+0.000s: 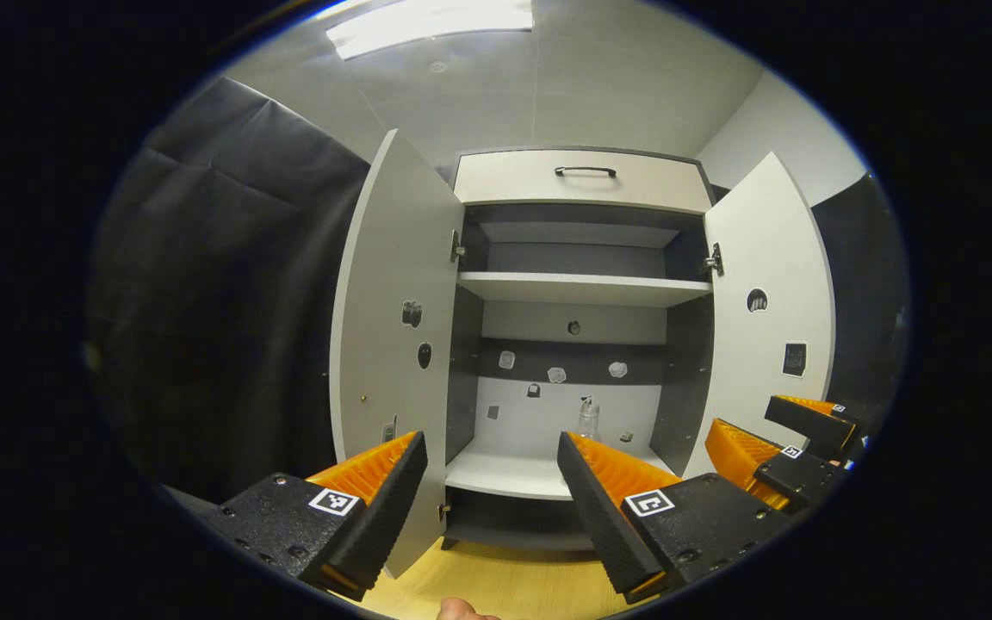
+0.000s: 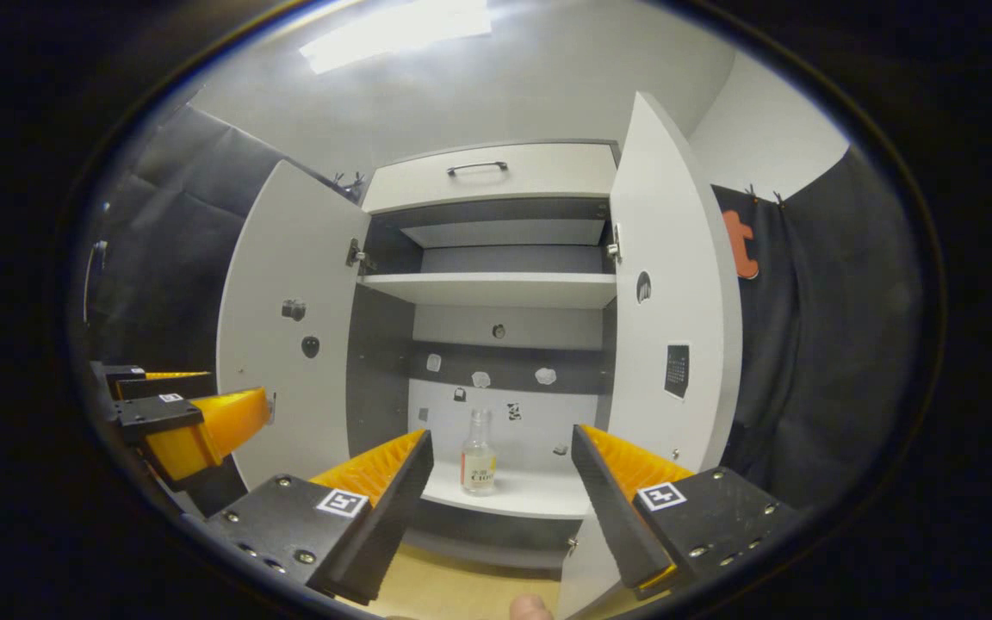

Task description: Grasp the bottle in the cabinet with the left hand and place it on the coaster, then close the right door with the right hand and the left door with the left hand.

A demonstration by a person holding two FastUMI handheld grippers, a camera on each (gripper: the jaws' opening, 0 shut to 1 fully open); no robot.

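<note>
both grippers sit nearest the lens, jaws spread wide and holding nothing: left gripper (image 1: 487, 482) in the left gripper view, right gripper (image 2: 500, 482) in the right gripper view. both are outside the cabinet (image 1: 582, 176), short of its front edge.

largest first: cabinet with both doors swung out. left door (image 1: 393, 319) and right door (image 1: 767, 301) frame an open bay, with a shelf (image 1: 582, 288) across the top of it and the bottom shelf (image 1: 505, 474) below. bottle (image 2: 479, 452) stands upright on the bottom shelf, toward the back wall, roughly mid-width, well clear of both side walls and nothing else beside it. in the left gripper view its lower part is hidden behind the left gripper's own finger.

risks, as judgement:
- bottle is tall, narrow and looks light, so one finger arriving first would likely push or tip it into the back wall.
- it looks like smooth clear glass; a high pinch on the neck may slip, a body grip seems safer.
- left door's edge is near the left gripper's approach line; a wide elbow could knock the door.
- lifting too high on the way out could hit the shelf above.
- coaster is not in sight, so i cannot tell the placing path.

room: the bay is wide and tall enough for a straight entry over the bottom shelf's front edge. right gripper is parked near the right door, out of the way.
</note>
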